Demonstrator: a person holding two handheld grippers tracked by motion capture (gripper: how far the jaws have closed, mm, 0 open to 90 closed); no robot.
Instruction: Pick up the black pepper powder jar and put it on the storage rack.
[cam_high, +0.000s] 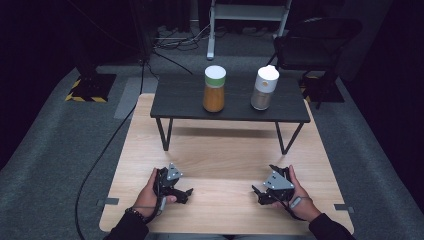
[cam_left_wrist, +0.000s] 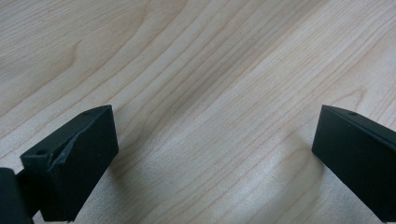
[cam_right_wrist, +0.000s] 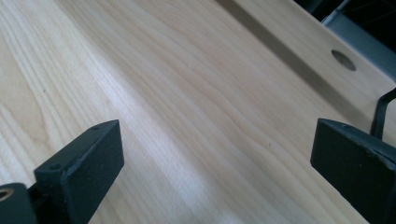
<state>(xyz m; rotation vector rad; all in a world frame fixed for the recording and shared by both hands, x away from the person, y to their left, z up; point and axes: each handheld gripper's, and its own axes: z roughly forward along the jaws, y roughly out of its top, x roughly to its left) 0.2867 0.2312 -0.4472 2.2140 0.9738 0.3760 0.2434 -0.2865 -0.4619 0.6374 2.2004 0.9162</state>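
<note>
An orange-filled jar with a white and green lid (cam_high: 214, 88) and a silver bottle with a white cap (cam_high: 264, 87) stand upright on a small dark raised shelf (cam_high: 185, 102) at the far side of the wooden table (cam_high: 220, 155). My left gripper (cam_high: 186, 194) rests on the table near the front left, held by a hand, jaws pointing right. My right gripper (cam_high: 258, 194) rests at the front right, jaws pointing left. Both are open over bare wood, as the left gripper (cam_left_wrist: 215, 144) and the right gripper (cam_right_wrist: 217, 154) show up close, with nothing between their jaws.
The shelf stands on thin black legs (cam_high: 165, 134) with a gap under it. A black cable (cam_high: 107, 145) runs along the grey carpet left of the table. A dark chair (cam_high: 312, 45) and a white frame (cam_high: 248, 12) stand behind.
</note>
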